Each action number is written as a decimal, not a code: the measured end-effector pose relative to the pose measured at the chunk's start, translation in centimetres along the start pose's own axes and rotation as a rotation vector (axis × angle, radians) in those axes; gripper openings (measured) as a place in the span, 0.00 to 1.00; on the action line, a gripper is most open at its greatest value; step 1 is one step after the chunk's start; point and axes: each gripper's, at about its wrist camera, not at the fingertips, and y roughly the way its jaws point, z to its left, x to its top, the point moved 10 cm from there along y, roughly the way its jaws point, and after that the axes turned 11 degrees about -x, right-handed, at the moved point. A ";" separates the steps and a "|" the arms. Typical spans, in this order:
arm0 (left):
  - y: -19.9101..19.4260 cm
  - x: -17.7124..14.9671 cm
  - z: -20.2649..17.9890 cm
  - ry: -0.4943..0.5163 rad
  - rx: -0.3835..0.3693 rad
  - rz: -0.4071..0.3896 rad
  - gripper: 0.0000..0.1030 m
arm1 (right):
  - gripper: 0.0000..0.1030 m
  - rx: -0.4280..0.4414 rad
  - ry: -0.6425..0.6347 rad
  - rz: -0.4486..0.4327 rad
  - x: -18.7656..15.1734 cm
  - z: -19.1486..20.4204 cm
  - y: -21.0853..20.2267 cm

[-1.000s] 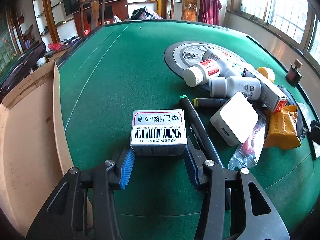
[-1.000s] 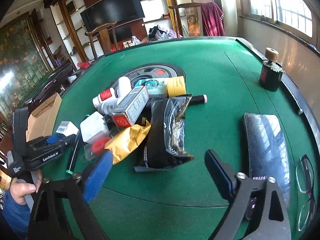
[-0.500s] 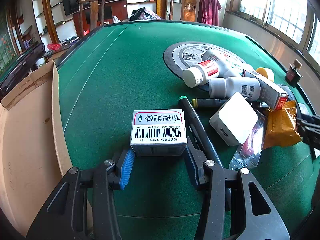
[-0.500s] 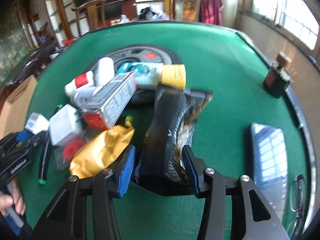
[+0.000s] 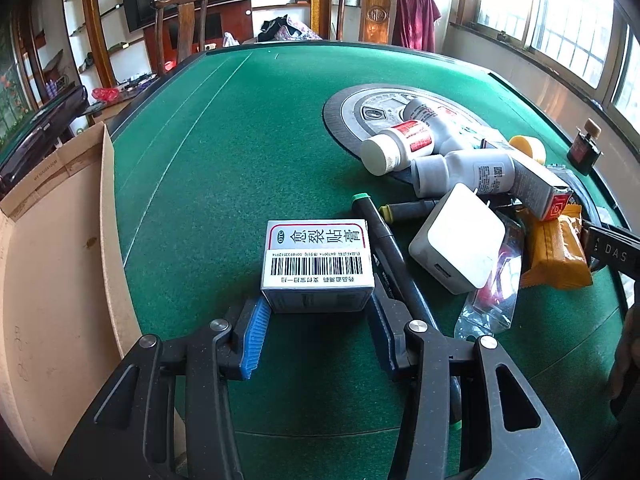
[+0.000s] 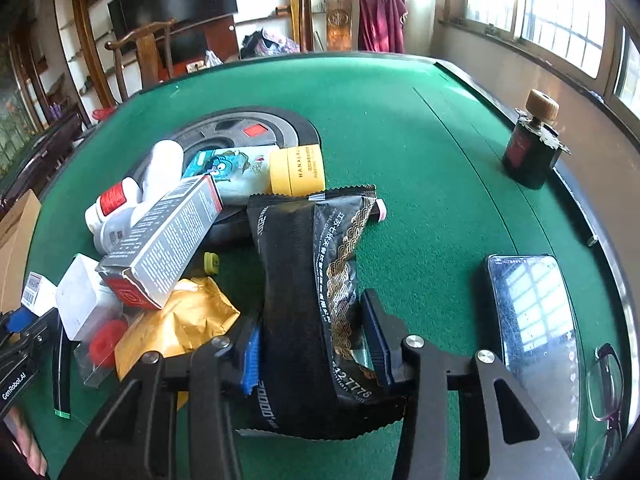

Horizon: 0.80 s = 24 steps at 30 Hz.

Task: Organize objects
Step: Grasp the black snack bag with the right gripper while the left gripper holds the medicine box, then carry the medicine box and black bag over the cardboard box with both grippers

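Note:
My left gripper point(image 5: 316, 328) is shut on a white medicine box point(image 5: 318, 264) with a barcode, on the green felt table point(image 5: 224, 152). My right gripper point(image 6: 316, 344) is shut on a black snack packet point(image 6: 312, 280) with gold pattern, its fingers pressing both sides. A pile lies between them: white bottles point(image 5: 400, 144), a white charger point(image 5: 456, 244), a grey carton point(image 6: 164, 240), a yellow pouch point(image 6: 176, 324), a yellow jar point(image 6: 296, 170) and black markers point(image 5: 384, 240).
An open cardboard box point(image 5: 52, 260) stands at the table's left edge. A phone point(image 6: 532, 320), glasses point(image 6: 604, 384) and a dark perfume bottle point(image 6: 530, 152) lie by the right rim. A round grey disc point(image 5: 360, 108) sits mid-table. Chairs stand beyond.
My right gripper moved forward over the black packet and closed on it. The left gripper stayed still, holding the medicine box.

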 end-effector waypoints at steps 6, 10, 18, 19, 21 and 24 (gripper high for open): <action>-0.6 0.4 -0.4 0.010 -0.006 -0.037 0.44 | 0.41 -0.009 0.061 -0.112 1.8 -1.4 -2.0; -1.2 0.8 -0.6 0.019 -0.005 -0.068 0.44 | 0.41 -0.010 0.077 -0.205 2.7 -1.5 -3.8; -3.1 1.4 -0.4 0.019 -0.007 -0.143 0.44 | 0.41 0.109 0.068 -0.314 3.7 0.3 -6.7; -3.5 1.3 -0.4 0.015 -0.007 -0.150 0.44 | 0.41 0.123 0.061 -0.315 3.5 0.8 -6.9; -4.6 0.9 -0.3 0.000 -0.014 -0.162 0.44 | 0.41 0.153 0.051 -0.318 3.0 1.8 -7.7; -6.8 0.5 0.0 -0.012 -0.018 -0.183 0.44 | 0.41 0.220 0.034 -0.310 1.7 4.4 -9.1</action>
